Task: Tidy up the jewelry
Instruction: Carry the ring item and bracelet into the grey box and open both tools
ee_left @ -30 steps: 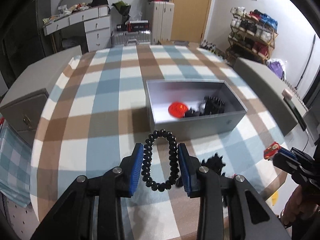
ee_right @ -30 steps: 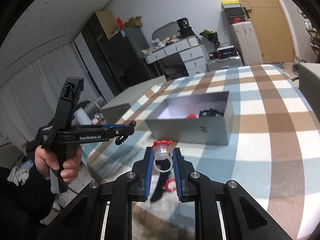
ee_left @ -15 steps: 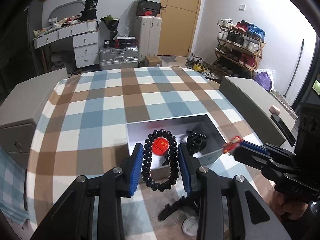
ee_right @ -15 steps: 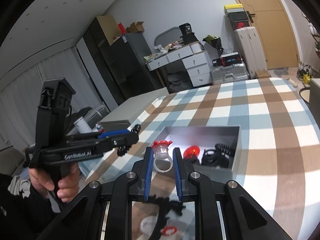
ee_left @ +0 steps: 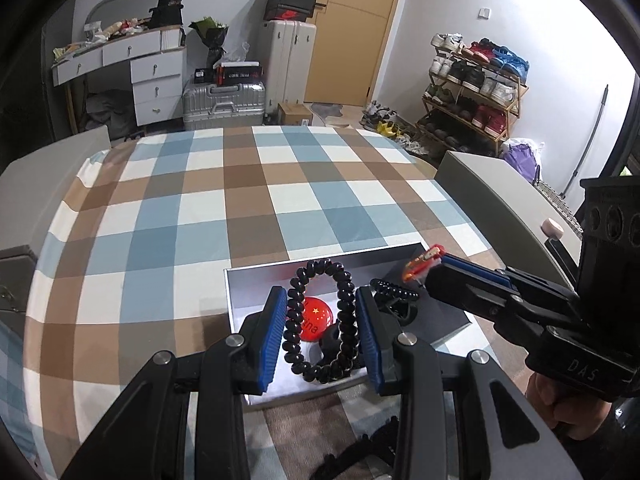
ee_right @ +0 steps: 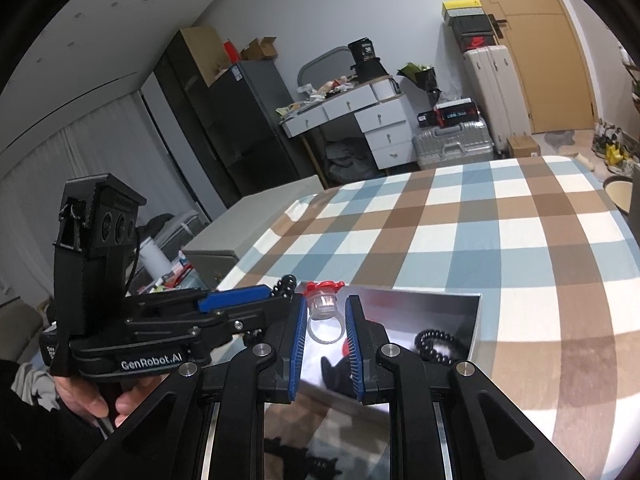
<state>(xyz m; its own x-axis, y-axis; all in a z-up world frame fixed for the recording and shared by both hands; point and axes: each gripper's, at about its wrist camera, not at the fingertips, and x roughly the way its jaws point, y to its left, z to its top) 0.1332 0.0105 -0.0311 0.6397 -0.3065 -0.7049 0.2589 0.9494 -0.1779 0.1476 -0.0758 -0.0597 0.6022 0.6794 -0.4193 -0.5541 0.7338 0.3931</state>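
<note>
My left gripper (ee_left: 321,316) is shut on a black coiled bracelet (ee_left: 320,320), which hangs over the open silver box (ee_left: 256,276). Inside the box lie a red round badge (ee_left: 316,318) and a black coiled hair tie (ee_left: 394,290). My right gripper (ee_right: 326,318) is shut on a clear ring with a red top (ee_right: 324,312), above the box's near left part (ee_right: 476,320). In the left wrist view the right gripper (ee_left: 430,266) comes in from the right, its ring (ee_left: 424,262) at the box's far right corner. The left gripper (ee_right: 280,294) sits just left of the ring in the right wrist view.
The box stands on a blue, brown and white checked tablecloth (ee_left: 224,208). Grey cabinets (ee_left: 492,188) flank the table on both sides. Black items (ee_right: 304,460) lie on the cloth near the front edge. Drawers, suitcases and a shoe rack (ee_left: 472,92) stand behind.
Both grippers moved forward over the table to above the box. The bracelet and the ring stayed gripped. The two grippers came close together.
</note>
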